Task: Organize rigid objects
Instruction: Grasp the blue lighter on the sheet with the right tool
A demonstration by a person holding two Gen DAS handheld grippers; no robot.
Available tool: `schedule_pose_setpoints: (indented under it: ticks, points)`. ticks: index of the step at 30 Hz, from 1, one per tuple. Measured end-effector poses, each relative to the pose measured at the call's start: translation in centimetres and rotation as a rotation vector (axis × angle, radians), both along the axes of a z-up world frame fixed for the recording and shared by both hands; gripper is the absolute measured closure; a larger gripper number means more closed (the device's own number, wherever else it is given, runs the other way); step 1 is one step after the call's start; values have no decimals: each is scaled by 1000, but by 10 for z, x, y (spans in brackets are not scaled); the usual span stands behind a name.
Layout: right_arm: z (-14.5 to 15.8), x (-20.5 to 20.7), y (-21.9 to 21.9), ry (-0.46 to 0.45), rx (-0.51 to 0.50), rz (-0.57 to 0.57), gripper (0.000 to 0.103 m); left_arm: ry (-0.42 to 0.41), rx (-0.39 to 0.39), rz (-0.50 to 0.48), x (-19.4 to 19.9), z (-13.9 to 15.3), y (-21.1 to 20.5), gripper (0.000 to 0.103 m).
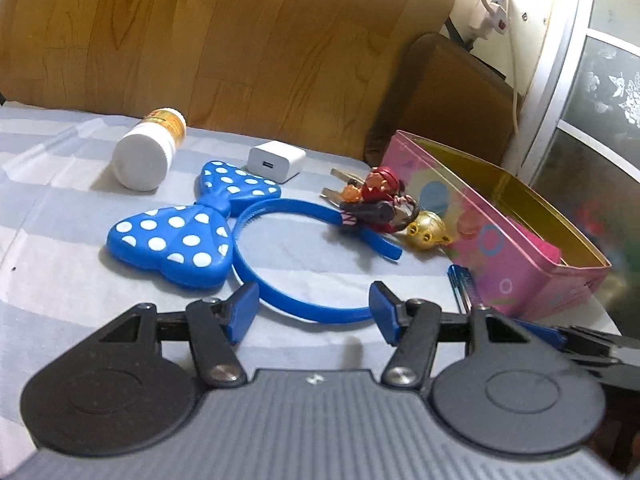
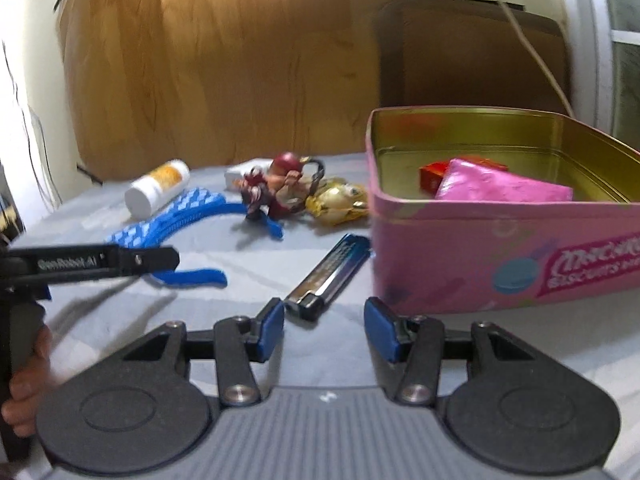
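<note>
Ahead of the right hand-held gripper (image 2: 324, 326), whose fingers stand apart with nothing between them, a lighter (image 2: 328, 278) lies on the striped bed sheet (image 2: 240, 280), just off the left fingertip. To that gripper's right front stands an open pink tin (image 2: 480, 256); only this view shows its contents, a pink packet (image 2: 500, 188) and a small red box (image 2: 432, 174). At far left a hand (image 2: 24, 392) grips the other tool's handle.

From the left hand-held gripper (image 1: 312, 308), also parted and empty, the blue headband (image 1: 288, 300) curves between and just beyond the fingertips, its polka-dot bow (image 1: 176, 236) to the left front. Only this view shows clearly a white charger (image 1: 276, 161) and a white bottle (image 1: 146, 152) lying on its side farther off. A keychain figure (image 1: 376, 204) and gold bell (image 1: 426, 234) rest on the headband's far end, beside the tin.
</note>
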State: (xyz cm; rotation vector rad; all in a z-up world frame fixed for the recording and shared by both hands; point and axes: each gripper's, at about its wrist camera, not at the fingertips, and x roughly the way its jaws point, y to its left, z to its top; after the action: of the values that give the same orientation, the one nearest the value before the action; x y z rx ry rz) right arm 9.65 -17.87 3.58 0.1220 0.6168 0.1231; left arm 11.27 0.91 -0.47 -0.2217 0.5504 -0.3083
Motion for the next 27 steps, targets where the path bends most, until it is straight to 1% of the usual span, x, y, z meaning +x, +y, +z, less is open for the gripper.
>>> schedule_pose_setpoints:
  ticks: [5, 6, 8, 9, 10, 13, 16, 19, 20, 21, 23, 25, 27]
  points:
    - [1, 16, 9, 5, -26, -14, 55, 5, -48, -5, 1, 0, 6, 41]
    - [0, 20, 12, 4, -38, -18, 58, 1, -53, -3, 1, 0, 7, 41]
    - [0, 22, 15, 1, -59, -12, 72, -10, -60, -1, -1, 1, 8, 41]
    - [1, 22, 16, -2, -66, -4, 76, -13, -63, -2, -2, 1, 9, 40]
    - [1, 19, 17, -4, -68, 8, 78, -15, -66, -5, -1, 1, 9, 41]
    - [4, 8, 24, -18, -85, 59, 78, -20, -68, -13, -2, 1, 9, 41]
    - [5, -9, 31, -11, -92, 155, 78, -21, -63, -13, -2, 2, 8, 41]
    - [6, -37, 38, -18, -151, 233, 78, -18, -63, -11, -3, 2, 8, 41]
    - [6, -45, 38, -15, -155, 259, 78, -12, -63, -14, -3, 2, 9, 41]
    - [7, -53, 38, -10, -148, 288, 78, -4, -62, -23, -3, 2, 9, 41]
    - [9, -66, 36, 11, -96, 377, 78, 12, -69, -50, -4, 2, 8, 42]
    - [11, -71, 40, 19, -58, 488, 78, 29, -93, -91, -8, 4, 8, 42]
    - [10, -71, 50, -9, -86, 540, 78, 35, -118, -118, -15, 7, 10, 45]
